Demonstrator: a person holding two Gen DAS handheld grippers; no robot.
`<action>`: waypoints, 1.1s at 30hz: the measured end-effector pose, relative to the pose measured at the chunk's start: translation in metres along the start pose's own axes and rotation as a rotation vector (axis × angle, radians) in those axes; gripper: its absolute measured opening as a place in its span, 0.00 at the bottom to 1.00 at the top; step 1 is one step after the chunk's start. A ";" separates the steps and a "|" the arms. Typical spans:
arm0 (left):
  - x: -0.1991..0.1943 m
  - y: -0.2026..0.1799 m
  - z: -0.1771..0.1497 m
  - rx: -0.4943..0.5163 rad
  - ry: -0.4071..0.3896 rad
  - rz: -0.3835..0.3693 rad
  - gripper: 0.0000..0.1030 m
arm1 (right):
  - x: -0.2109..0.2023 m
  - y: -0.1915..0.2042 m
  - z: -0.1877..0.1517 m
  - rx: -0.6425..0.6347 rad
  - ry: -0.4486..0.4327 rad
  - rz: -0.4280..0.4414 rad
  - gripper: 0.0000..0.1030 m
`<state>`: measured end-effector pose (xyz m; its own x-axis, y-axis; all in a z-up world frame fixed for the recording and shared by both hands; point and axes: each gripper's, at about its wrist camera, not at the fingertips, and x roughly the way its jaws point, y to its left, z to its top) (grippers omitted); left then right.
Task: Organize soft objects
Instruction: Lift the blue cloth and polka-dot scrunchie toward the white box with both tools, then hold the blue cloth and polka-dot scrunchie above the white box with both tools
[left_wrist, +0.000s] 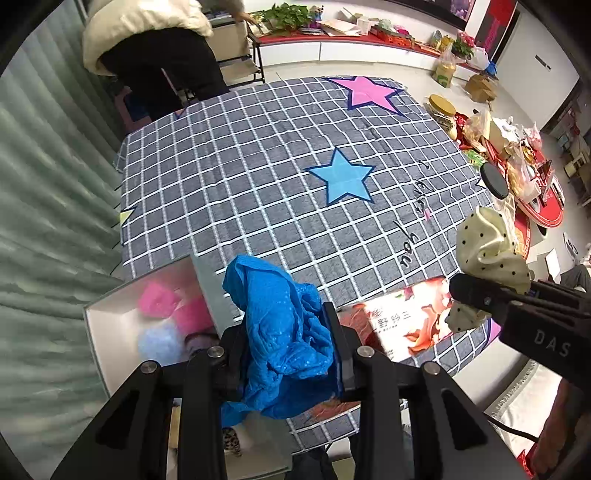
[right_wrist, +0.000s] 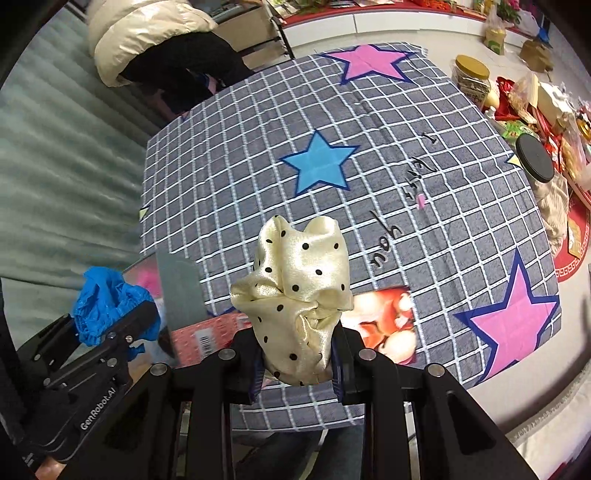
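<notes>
My left gripper (left_wrist: 286, 354) is shut on a crumpled blue cloth (left_wrist: 284, 325), held above the near left corner of the table beside an open white box (left_wrist: 110, 317). The box holds pink and pale blue soft items (left_wrist: 162, 299). My right gripper (right_wrist: 297, 363) is shut on a cream satin cloth with black dots (right_wrist: 303, 280), held above the near table edge. In the left wrist view the right gripper (left_wrist: 480, 295) and its dotted cloth (left_wrist: 487, 247) show at the right. In the right wrist view the blue cloth (right_wrist: 107, 299) shows at the left.
The table wears a grey checked cover (left_wrist: 258, 184) with blue and pink stars. A picture-printed flat box (left_wrist: 399, 317) lies at the near edge. A black disc (left_wrist: 495, 181) sits at the right edge. A person in a cream jacket (left_wrist: 147, 33) bends at the far side. Clutter (left_wrist: 509, 147) covers the floor at right.
</notes>
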<state>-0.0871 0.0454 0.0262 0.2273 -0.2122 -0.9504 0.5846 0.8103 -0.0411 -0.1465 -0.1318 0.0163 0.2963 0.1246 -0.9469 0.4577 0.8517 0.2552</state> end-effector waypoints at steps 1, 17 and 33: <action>-0.002 0.003 -0.003 -0.002 -0.003 0.003 0.33 | -0.001 0.003 -0.002 -0.004 -0.002 0.003 0.29; -0.028 0.071 -0.068 -0.144 -0.016 0.062 0.33 | -0.014 0.108 -0.048 -0.212 -0.023 0.073 0.29; -0.039 0.124 -0.113 -0.237 -0.027 0.094 0.33 | 0.015 0.178 -0.096 -0.364 0.062 0.105 0.29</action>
<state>-0.1114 0.2163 0.0228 0.2951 -0.1419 -0.9449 0.3620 0.9318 -0.0269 -0.1406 0.0707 0.0288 0.2690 0.2418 -0.9323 0.0963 0.9563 0.2759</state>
